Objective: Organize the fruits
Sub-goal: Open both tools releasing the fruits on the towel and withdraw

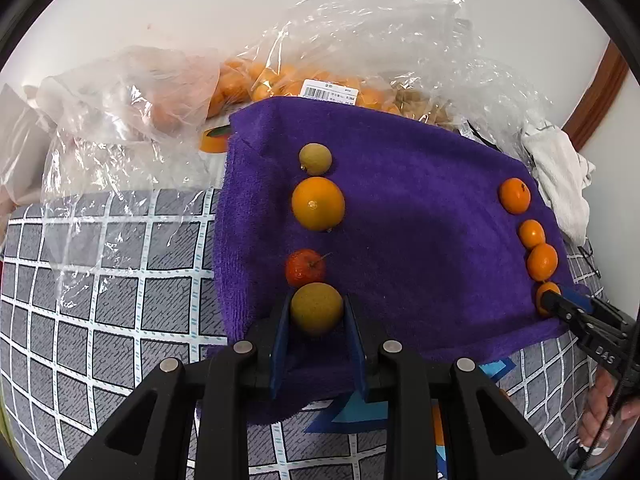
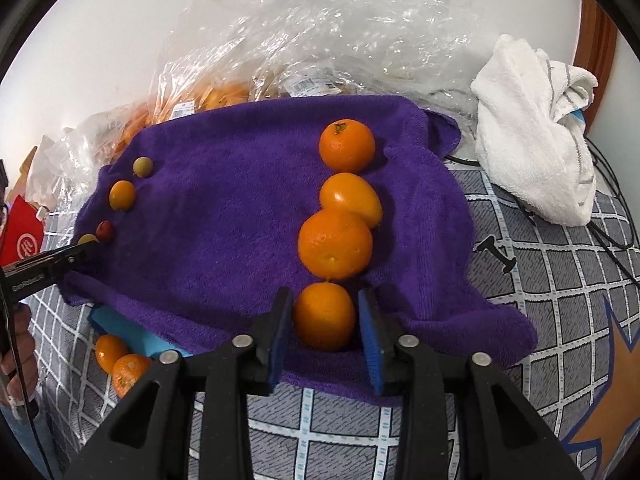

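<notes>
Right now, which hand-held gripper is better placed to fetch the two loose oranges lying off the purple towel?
Probably the right hand-held gripper: no gap shows at either pad around its orange, so I cannot tell whether it grips. The left is clamped on a yellow-green fruit.

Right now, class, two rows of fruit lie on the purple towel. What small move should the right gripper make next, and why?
Probably lift the right gripper clear. Its jaws stand apart around the orange fruit, which already rests on the purple towel, ending its row.

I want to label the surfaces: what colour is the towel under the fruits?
The towel is purple, plain with no pattern; the right wrist view shows it best.
</notes>
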A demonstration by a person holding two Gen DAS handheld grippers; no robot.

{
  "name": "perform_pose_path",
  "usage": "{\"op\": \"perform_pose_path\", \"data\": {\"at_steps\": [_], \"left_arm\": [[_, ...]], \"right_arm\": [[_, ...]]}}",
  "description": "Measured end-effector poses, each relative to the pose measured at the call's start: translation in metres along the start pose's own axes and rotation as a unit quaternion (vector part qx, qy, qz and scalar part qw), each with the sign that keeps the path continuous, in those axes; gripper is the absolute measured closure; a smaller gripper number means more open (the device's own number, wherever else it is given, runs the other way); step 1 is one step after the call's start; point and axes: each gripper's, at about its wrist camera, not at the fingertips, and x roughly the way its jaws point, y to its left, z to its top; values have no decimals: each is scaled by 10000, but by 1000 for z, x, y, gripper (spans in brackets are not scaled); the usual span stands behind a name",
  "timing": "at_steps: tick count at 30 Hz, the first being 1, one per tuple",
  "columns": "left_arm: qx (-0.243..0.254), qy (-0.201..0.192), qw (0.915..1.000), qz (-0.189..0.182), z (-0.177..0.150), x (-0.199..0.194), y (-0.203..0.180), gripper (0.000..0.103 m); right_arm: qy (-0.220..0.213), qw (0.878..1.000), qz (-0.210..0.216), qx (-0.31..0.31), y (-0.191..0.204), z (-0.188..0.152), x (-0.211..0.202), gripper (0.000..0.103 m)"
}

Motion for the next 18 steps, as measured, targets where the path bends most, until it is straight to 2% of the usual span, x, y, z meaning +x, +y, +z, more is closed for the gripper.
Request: {"op": "perform_pose_path", "data": {"at_steps": [3, 8, 12, 15, 18], "left_arm": [[18, 14, 10000, -36, 0, 0, -1, 74], [-100, 18, 9998, -199, -1, -12, -1, 70], [-161, -175, 9988, -433, -8, -36, 5, 70], [-169, -351, 9977, -546, -16, -56, 11, 61], [-144, -520, 9967, -603, -29, -74, 17, 60]], "right_arm": [[-63, 10000, 7, -53, 4, -3, -8, 54], [-281, 9996, -12, -54, 12, -11, -30, 54], [-449, 9988, 185, -95, 27, -20, -47, 54], [-558, 9976, 324, -257, 46, -31, -56, 55], [-572, 9961, 529, -404, 65, -43, -58, 57]]}}
